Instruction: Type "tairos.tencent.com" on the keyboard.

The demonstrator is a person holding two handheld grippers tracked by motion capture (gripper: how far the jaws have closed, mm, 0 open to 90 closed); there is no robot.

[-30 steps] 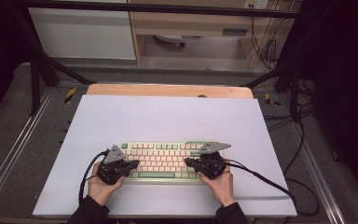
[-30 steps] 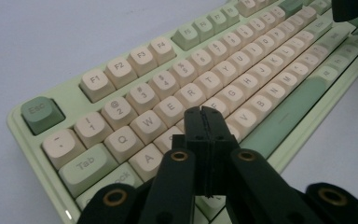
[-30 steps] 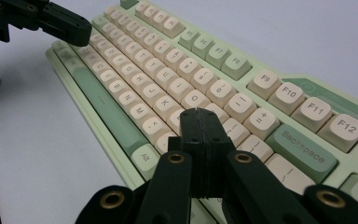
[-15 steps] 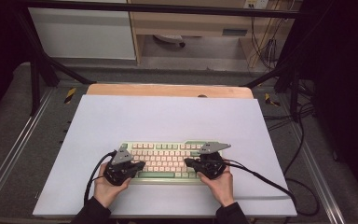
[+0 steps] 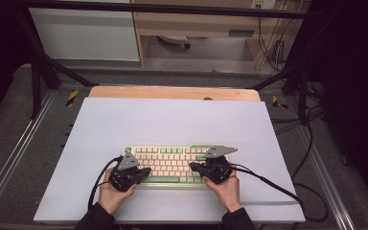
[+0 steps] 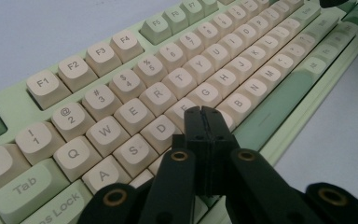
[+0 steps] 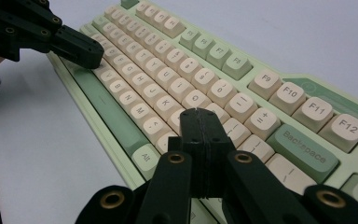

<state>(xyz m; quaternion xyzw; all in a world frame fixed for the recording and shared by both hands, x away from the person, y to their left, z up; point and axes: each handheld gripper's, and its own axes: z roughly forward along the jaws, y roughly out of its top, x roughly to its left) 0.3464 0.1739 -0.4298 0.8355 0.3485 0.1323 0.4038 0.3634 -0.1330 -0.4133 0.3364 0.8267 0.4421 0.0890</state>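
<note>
A pale green keyboard (image 5: 172, 162) with cream keys lies near the front of the white table top. My left gripper (image 5: 146, 171) is shut, its tip over the lower left letter keys. In the left gripper view the closed jaws (image 6: 202, 113) sit just above the keys near D and C, with nothing between them. My right gripper (image 5: 193, 167) is also shut and empty, low over the right half of the keyboard (image 7: 168, 60). In the right gripper view its tip (image 7: 197, 114) hovers by the keys right of L, and the left gripper (image 7: 91, 50) shows farther off.
The white sheet (image 5: 172, 120) covers the table, with a wooden strip (image 5: 172, 92) along its back edge. Black cables (image 5: 268, 184) trail from both grippers across the front. Metal frame rails run along both sides.
My left gripper has slid a little to the right along the keyboard's lower rows. The right gripper has stayed where it was.
</note>
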